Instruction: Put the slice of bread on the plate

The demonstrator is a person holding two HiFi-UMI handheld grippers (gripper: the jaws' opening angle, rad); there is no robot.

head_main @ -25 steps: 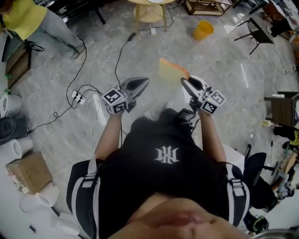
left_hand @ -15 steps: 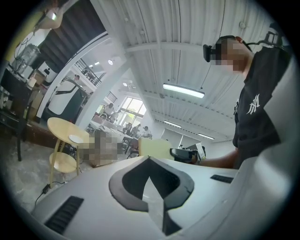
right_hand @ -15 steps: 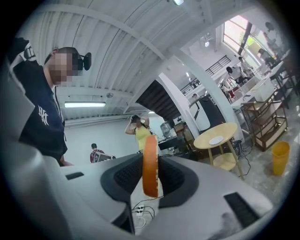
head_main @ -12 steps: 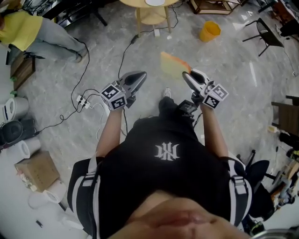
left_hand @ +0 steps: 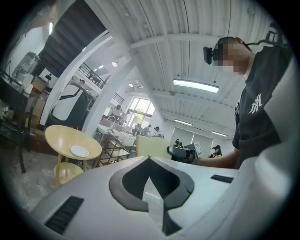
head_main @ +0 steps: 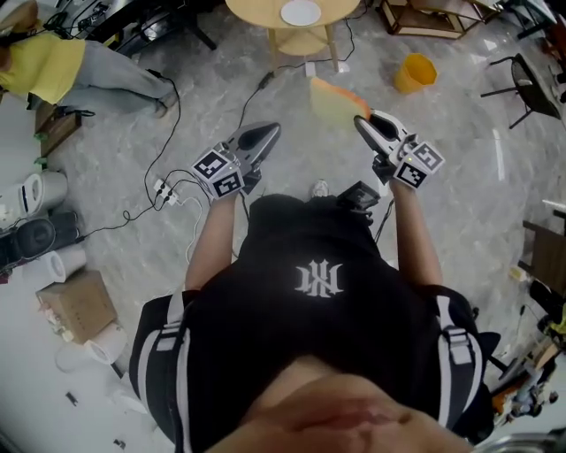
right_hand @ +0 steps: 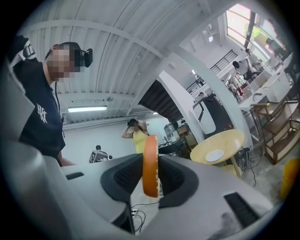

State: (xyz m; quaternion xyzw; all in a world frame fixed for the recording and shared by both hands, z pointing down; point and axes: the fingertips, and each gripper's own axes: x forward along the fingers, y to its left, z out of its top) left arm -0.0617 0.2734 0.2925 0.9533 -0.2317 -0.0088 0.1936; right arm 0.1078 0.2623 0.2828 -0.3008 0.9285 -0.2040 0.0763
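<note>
Head view is read from its left side: a person in a yellow top [head_main: 40, 57] is seen at the edge, and the left gripper [head_main: 268, 133] is held level with its jaws brought together on nothing, as is confirmed in the left gripper view. Compared with a second ago, the round table [head_main: 252, 13] and the white plate [head_main: 301, 12] on it have been brought further into the top of the view, where only their near edge was shown before. The plate is thus judged to be approached but not yet within reach, so the carrying step is taken to be under way. Further right, the slice of bread [head_main: 332, 99] is clamped between the pads of the right gripper [head_main: 363, 124], in the air and well short of the table. It is held on edge: its broad faces are turned left and right, and its orange crust is shown edge-on in the right gripper view. Its long axis is judged to run forward along the jaws, toward the table. A yellow bin [head_main: 416, 72] is seen at the right.
</note>
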